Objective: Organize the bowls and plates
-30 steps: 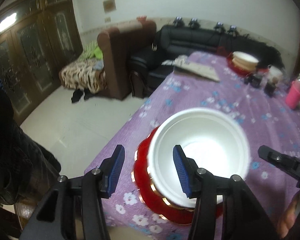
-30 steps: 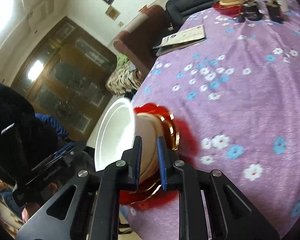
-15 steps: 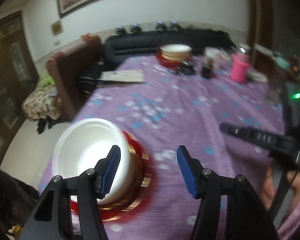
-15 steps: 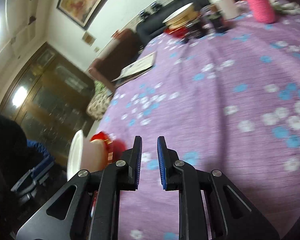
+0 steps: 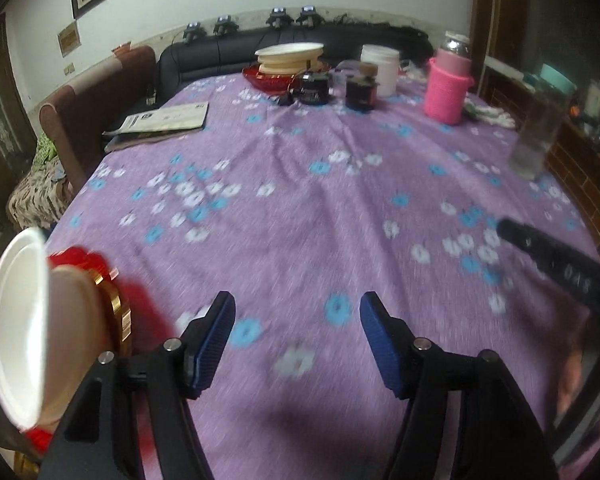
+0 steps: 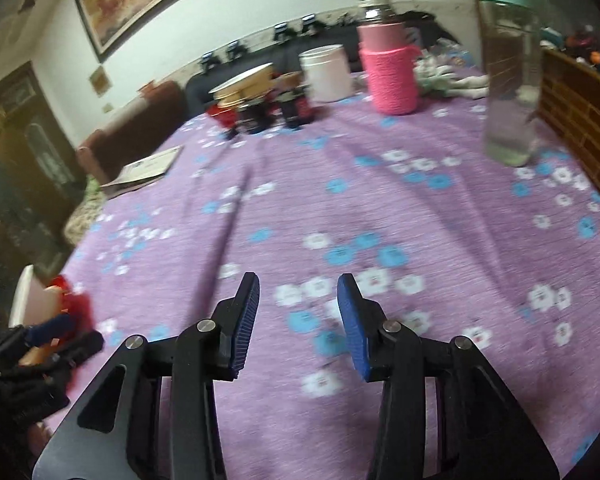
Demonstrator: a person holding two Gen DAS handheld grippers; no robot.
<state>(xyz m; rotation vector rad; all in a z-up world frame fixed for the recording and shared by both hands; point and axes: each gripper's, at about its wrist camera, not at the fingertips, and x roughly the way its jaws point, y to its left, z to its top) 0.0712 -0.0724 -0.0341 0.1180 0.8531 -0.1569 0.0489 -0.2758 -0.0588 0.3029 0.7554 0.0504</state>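
A white bowl [image 5: 18, 328] sits on a red plate with a gold rim [image 5: 116, 308] at the near left corner of the purple flowered table; it also shows at the left edge of the right wrist view [image 6: 32, 300]. A second stack of a white plate on cream bowls [image 5: 290, 58] over a red plate stands at the far end [image 6: 244, 84]. My left gripper [image 5: 296, 324] is open and empty, to the right of the near bowl. My right gripper [image 6: 298, 308] is open and empty over the bare cloth.
At the far end stand two dark jars [image 5: 314, 88], a white tub [image 5: 380, 66] and a pink-sleeved bottle [image 5: 448, 88]. A clear tall bottle [image 6: 508, 76] stands at the right. A booklet [image 5: 160, 122] lies at the left edge. Sofas lie beyond.
Both grippers have swung right, away from the near bowl and plate, toward the table's middle. The right gripper, nearly shut before, has opened. The left stayed open.
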